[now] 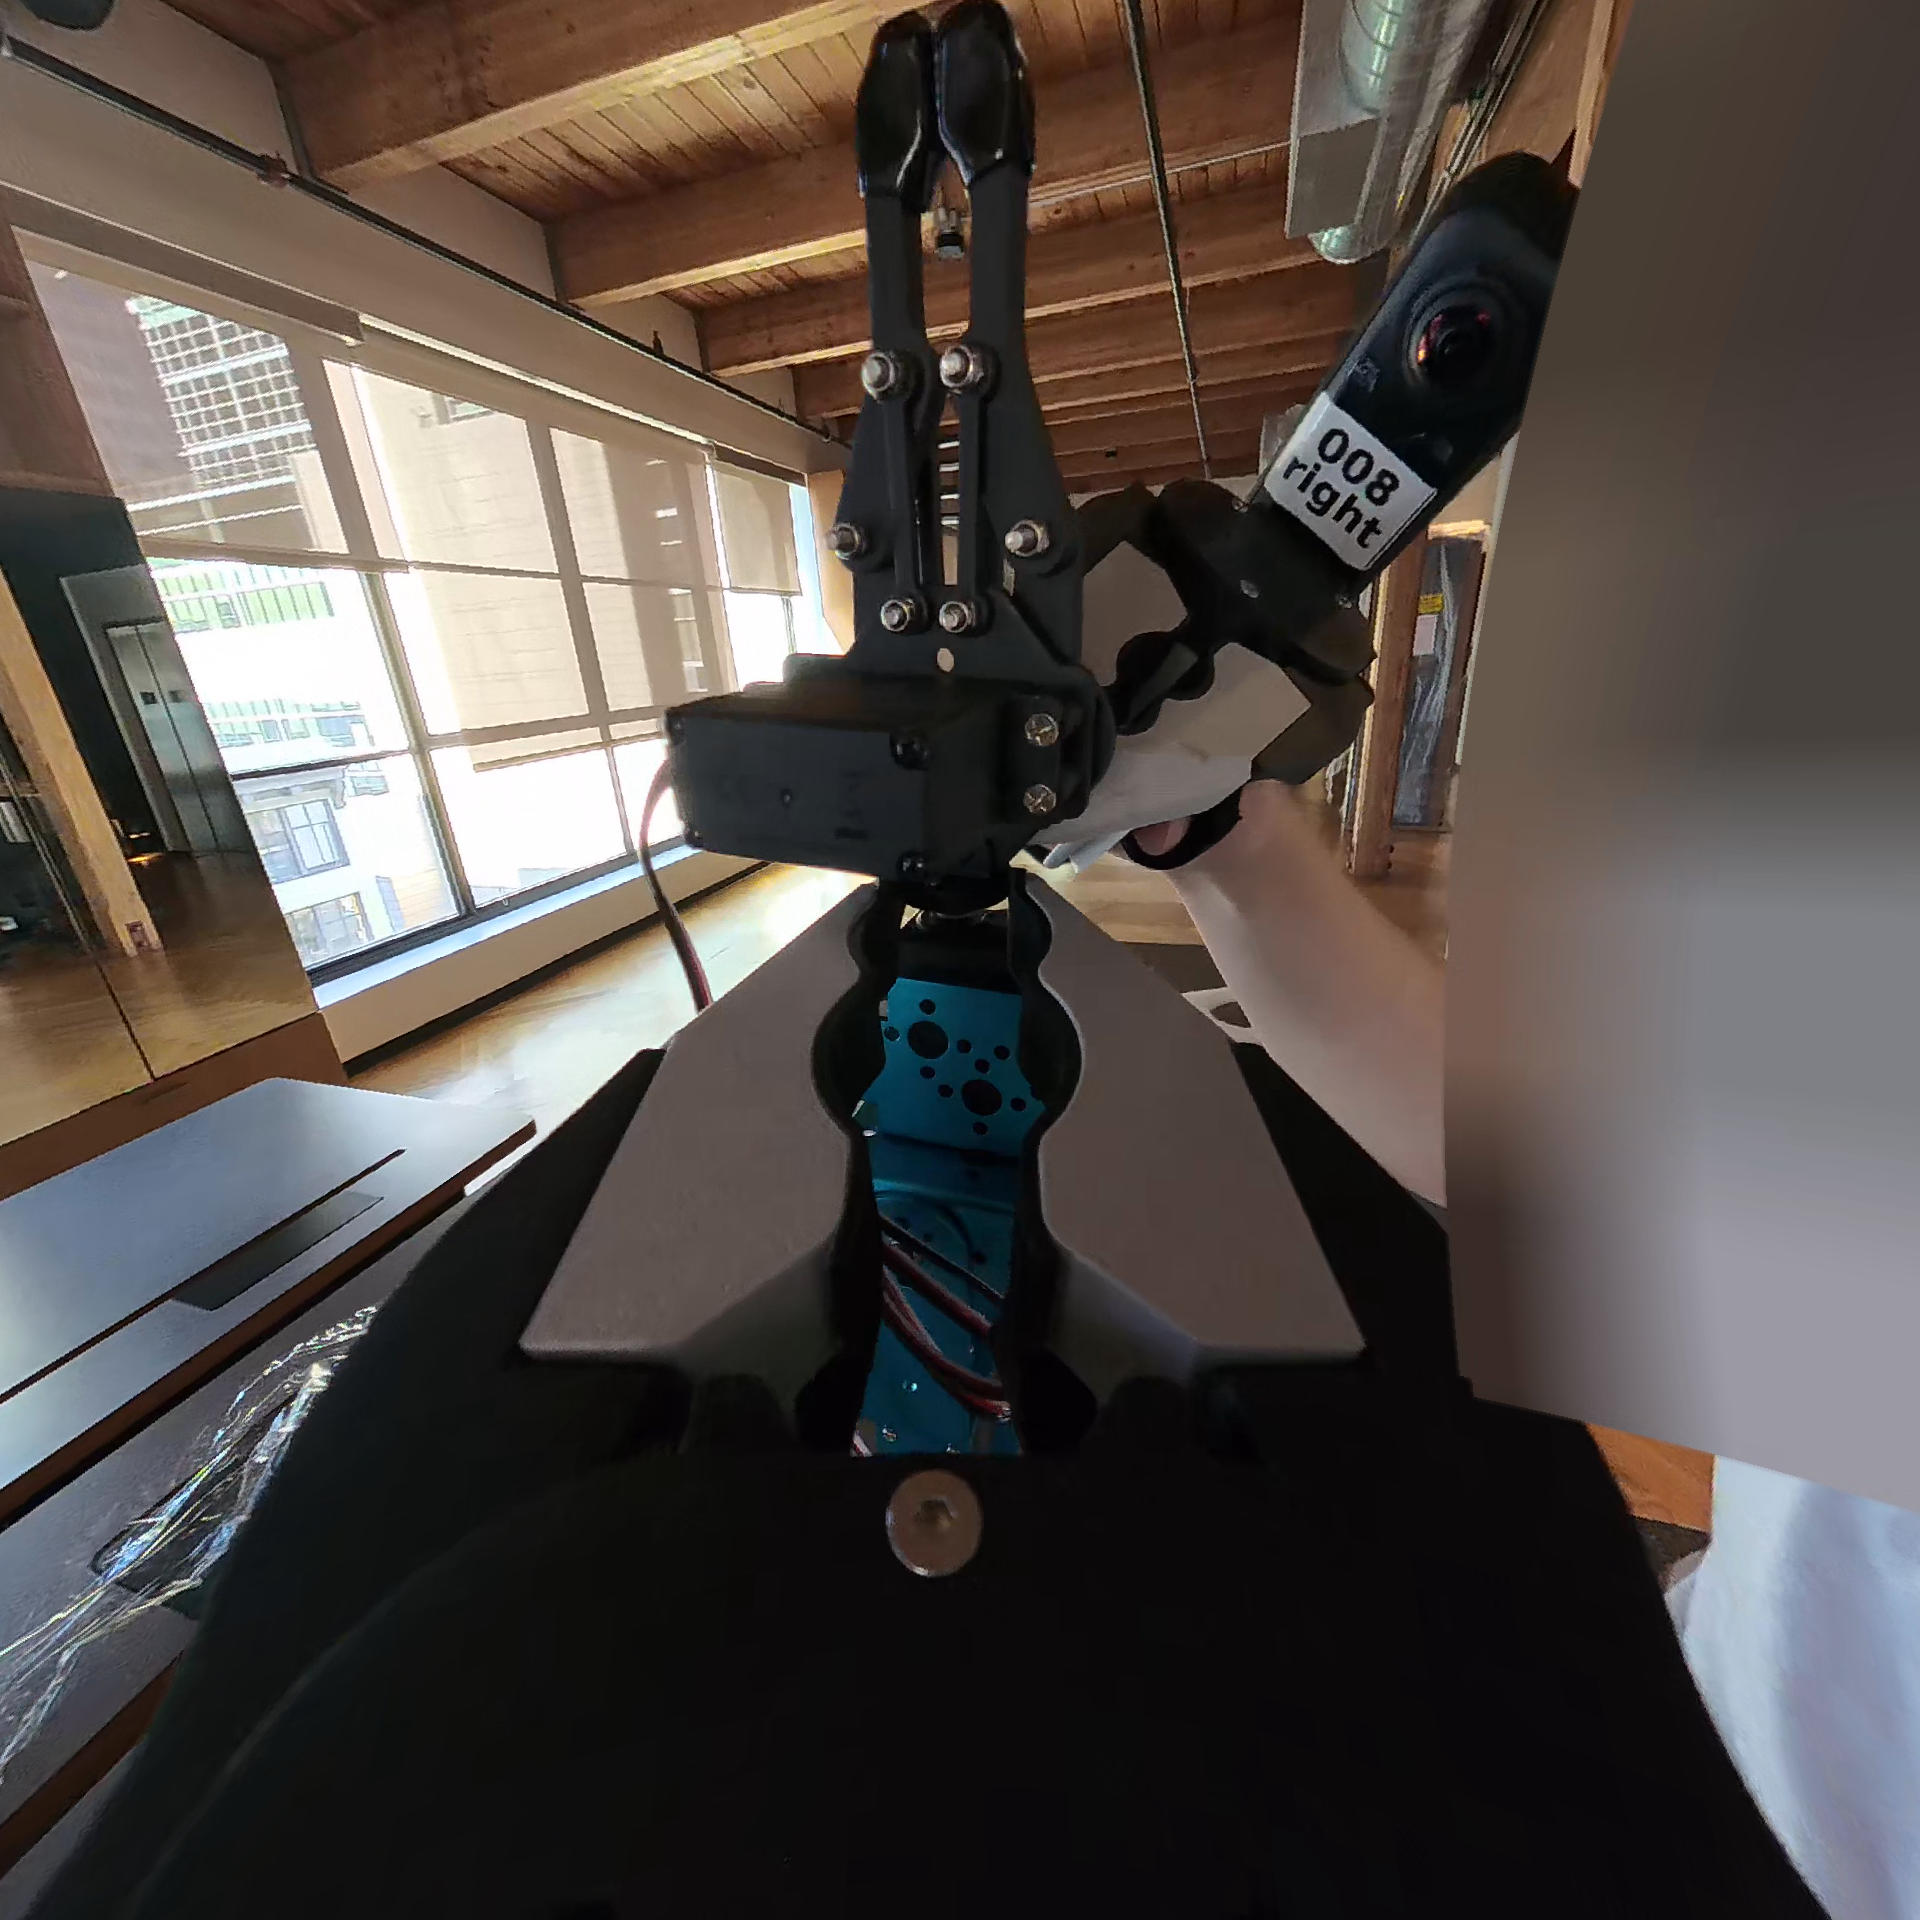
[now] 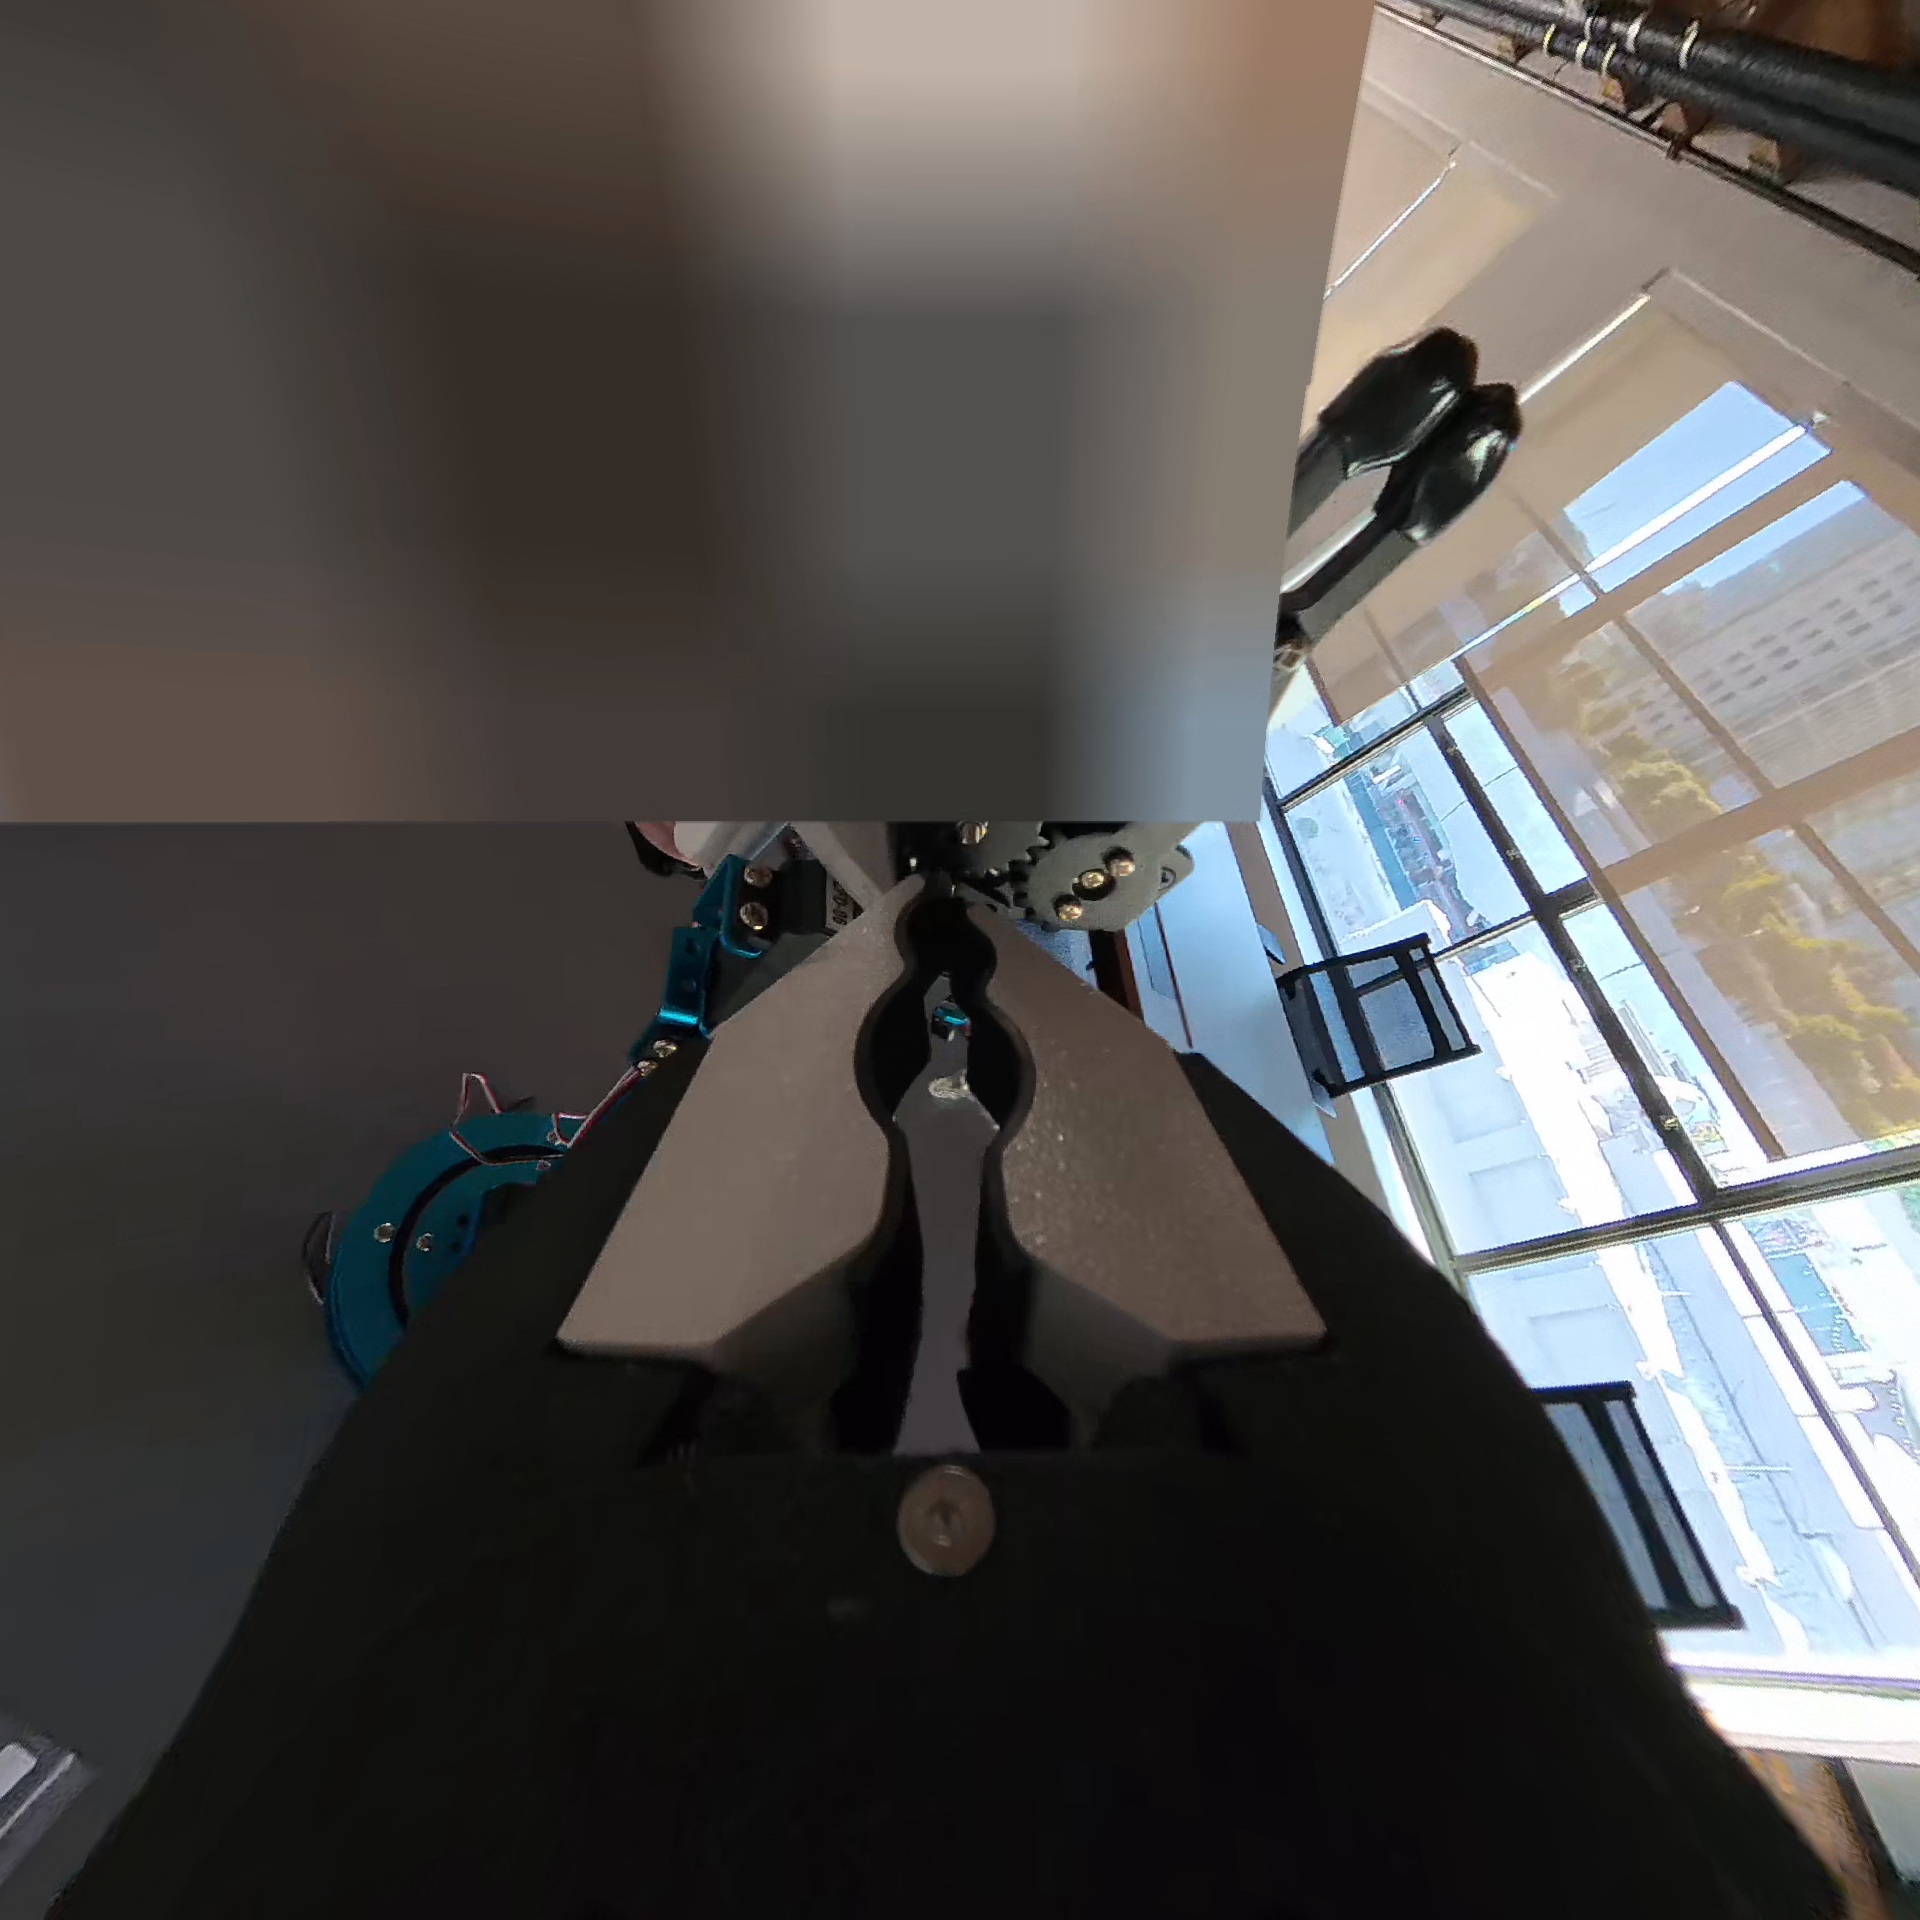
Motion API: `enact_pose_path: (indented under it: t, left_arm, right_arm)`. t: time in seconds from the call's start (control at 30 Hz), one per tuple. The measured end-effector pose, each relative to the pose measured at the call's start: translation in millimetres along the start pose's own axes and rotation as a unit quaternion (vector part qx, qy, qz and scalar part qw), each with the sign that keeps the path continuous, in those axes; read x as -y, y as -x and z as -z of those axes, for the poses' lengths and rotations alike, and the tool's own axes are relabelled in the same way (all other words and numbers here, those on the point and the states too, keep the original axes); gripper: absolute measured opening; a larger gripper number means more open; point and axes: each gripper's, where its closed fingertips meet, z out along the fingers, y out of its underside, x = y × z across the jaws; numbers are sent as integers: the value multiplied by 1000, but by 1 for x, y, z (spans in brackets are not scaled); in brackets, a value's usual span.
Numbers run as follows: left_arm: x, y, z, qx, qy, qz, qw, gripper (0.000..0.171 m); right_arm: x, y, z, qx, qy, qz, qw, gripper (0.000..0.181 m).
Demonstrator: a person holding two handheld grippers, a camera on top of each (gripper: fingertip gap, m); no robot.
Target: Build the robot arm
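Observation:
A small robot arm with blue metal brackets (image 1: 956, 1081), a black servo (image 1: 862, 769) and a shut black claw (image 1: 951, 135) points up at the wooden ceiling. My left gripper (image 1: 951, 925) is shut on the blue bracket just below the servo. My right gripper (image 1: 1117, 613), held by a hand, reaches in from the right behind the claw's base. In the right wrist view my right gripper (image 2: 940, 894) is shut, its tips at the claw's gear plate (image 2: 1091, 883). The arm's round blue base (image 2: 416, 1247) and the claw tips (image 2: 1423, 436) show there too.
A grey-topped table (image 1: 208, 1195) lies at lower left with crumpled clear plastic (image 1: 208, 1507) nearer. The person's forearm (image 1: 1320, 1018) crosses at right. Large windows (image 1: 416, 623) fill the far wall. A black mesh basket (image 2: 1371, 1008) stands by the window. My left and right fingertips are right by each other.

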Motion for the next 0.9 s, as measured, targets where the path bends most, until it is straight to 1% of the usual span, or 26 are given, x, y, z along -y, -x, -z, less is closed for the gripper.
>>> enact_pose_path:
  t: [0.23, 0.5, 0.67, 0.73, 0.8, 0.9]
  left_arm:
    - [0, 1, 0, 7, 2, -6, 1000, 20]
    - [1, -1, 0, 2, -7, -1, 1000, 19]
    - [1, -1, 0, 2, -10, 0, 1000, 19]
    - [1, -1, 0, 1, -12, 2, 1000, 19]
    - [1, -1, 0, 1, -13, 3, 1000, 19]
    - [1, -1, 0, -1, -12, 4, 1000, 19]
  right_arm:
    - [2, -2, 0, 3, -31, -15, 999, 0]
    - [3, -7, 5, 10, -107, -69, 992, 0]
    - [3, -11, 9, 4, -137, -89, 987, 0]
    - [0, -9, 10, 6, -144, -98, 985, 4]
    - [-5, -3, 12, 6, -151, -99, 984, 7]
    - [-10, -1, 12, -14, -159, -79, 984, 7]
